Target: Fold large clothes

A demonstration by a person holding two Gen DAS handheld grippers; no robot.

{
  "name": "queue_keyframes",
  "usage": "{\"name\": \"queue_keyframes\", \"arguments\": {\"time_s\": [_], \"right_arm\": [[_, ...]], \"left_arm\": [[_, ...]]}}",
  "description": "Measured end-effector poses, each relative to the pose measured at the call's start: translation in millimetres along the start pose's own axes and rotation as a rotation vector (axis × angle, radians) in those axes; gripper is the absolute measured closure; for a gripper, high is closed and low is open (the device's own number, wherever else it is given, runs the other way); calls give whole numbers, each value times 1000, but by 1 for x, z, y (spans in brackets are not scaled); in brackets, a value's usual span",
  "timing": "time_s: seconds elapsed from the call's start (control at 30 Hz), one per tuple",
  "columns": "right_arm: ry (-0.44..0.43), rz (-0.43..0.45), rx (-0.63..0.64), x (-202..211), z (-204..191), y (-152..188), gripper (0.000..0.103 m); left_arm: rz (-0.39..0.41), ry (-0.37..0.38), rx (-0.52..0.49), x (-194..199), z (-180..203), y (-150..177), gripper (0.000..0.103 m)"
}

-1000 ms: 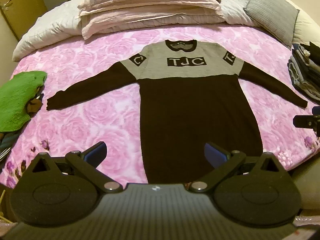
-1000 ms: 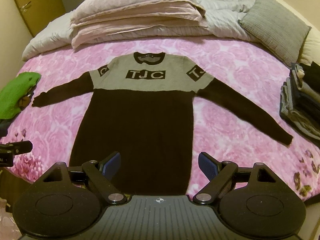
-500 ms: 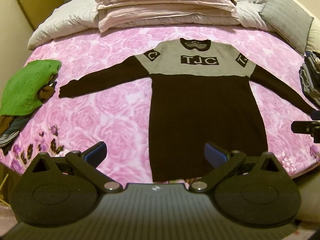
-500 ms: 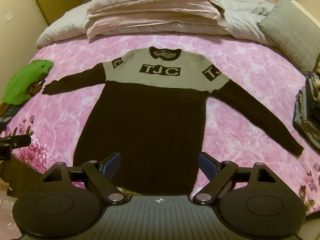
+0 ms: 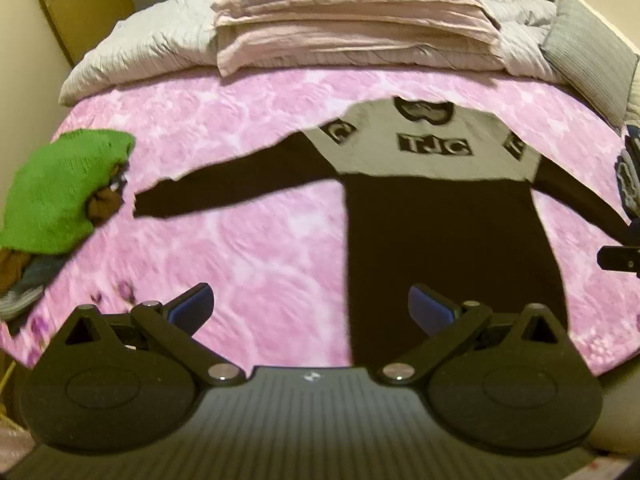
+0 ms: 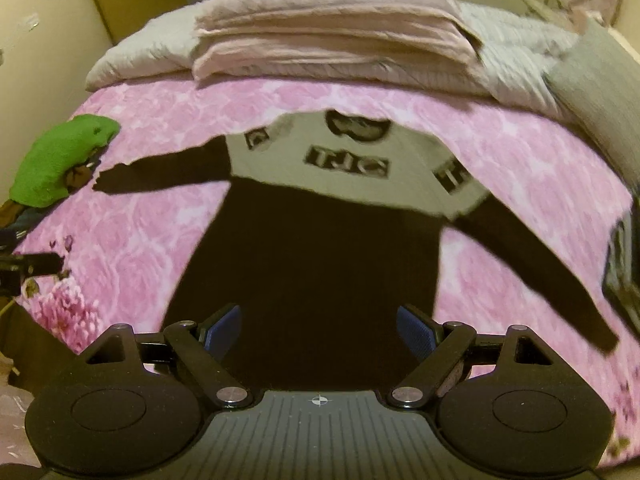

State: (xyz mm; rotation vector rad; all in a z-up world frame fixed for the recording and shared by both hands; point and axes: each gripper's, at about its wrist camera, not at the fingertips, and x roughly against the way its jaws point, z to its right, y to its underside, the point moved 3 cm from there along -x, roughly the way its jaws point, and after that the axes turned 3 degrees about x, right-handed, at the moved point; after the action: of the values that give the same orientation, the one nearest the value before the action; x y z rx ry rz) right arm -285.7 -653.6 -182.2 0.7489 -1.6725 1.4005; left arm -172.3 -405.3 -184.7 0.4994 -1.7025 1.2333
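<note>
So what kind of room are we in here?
Most likely a bedroom: a bed with a pink floral bedspread, folded bedding stacked at its head, and a grey cushion beside it.

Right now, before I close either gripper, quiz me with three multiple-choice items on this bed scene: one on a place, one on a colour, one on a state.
1. Where does the green cloth lie?
A. beyond the sweater's left sleeve end
B. on the pillows
C. over the collar

2. What colour is the sweater chest panel with the letters?
A. red
B. grey
C. blue

3. How are the left gripper and right gripper?
A. both shut on cloth
B. one shut
C. both open, holding nothing

Answers: A, it sits at the bedspread edge past that cuff; B, grey above a black body; C, the fingers stand apart and bare.
</note>
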Motion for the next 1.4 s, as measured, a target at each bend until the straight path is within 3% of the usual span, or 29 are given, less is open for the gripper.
{"name": "queue_keyframes", "arguments": {"time_s": [0.27,0.53,0.6,0.8,0.97,1.07,1.13,1.17,1.2,1.3,1.4], "right_arm": [[-9,82,174,-76,-119,-69,21],[-109,101,436,-215,-283,-130,23],[-145,110,512,-256,-319,-136,37],[-211,136,743,-371,-400,-144,54],[-226,131,905,-432,-436,-139,63],[-190,151,1002,-450,-449,-134,66],[-175,178,1056,-454,-455,-132,73],[-172,186,1072,-454,-455,-132,87],[-172,193,1071,-452,-453,-134,94],[-191,218,957,-433,-437,-152,96],[-222,235,694,-403,-397,-185,96]], "left_arm": [[3,31,-93,-80,-132,-66,1],[10,18,-372,-182,-258,-103,1],[0,24,-400,-208,-286,-102,1],[-1,22,-437,-261,-336,-97,1],[10,31,-436,-281,-350,-94,1],[7,39,-405,-285,-353,-95,1],[6,46,-392,-284,-353,-97,1],[8,45,-391,-282,-353,-98,1],[14,43,-389,-279,-353,-100,1],[35,44,-386,-266,-348,-108,1],[62,65,-394,-251,-329,-121,1]]}}
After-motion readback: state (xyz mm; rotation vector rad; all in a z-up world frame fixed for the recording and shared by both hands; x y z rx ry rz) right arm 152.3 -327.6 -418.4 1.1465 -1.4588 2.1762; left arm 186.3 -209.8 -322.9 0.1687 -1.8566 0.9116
